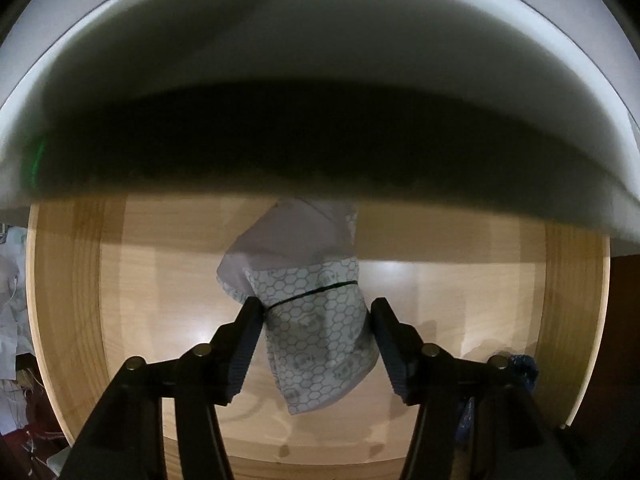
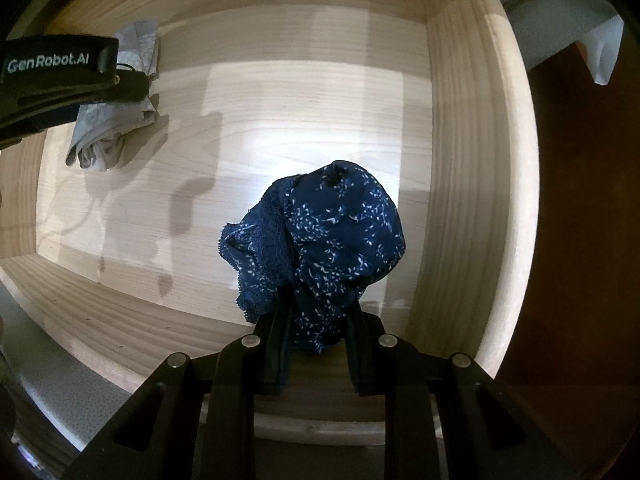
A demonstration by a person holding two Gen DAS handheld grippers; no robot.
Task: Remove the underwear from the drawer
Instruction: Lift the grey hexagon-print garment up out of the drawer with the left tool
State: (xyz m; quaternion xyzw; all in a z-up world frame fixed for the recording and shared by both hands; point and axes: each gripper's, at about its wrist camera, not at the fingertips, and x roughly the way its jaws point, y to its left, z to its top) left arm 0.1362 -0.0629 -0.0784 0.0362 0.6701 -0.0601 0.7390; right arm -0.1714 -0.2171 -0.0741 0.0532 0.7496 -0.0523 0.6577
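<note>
Left tongs (image 1: 316, 312): released, straddling the grey honeycomb-print cotton underwear (image 1: 316, 320) inside the pale wooden drawer (image 1: 480, 300).
Right tongs (image 2: 318, 320): clenched on the navy floral lace-trimmed underwear (image 2: 332, 236), near the drawer's right wall.

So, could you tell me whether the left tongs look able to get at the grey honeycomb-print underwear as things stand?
Probably yes. The left tongs stand open with the grey honeycomb-print underwear lying between their fingers on the drawer floor, and nothing covers it. The right tongs, shut on the blue floral underwear, are off to one side.
</note>
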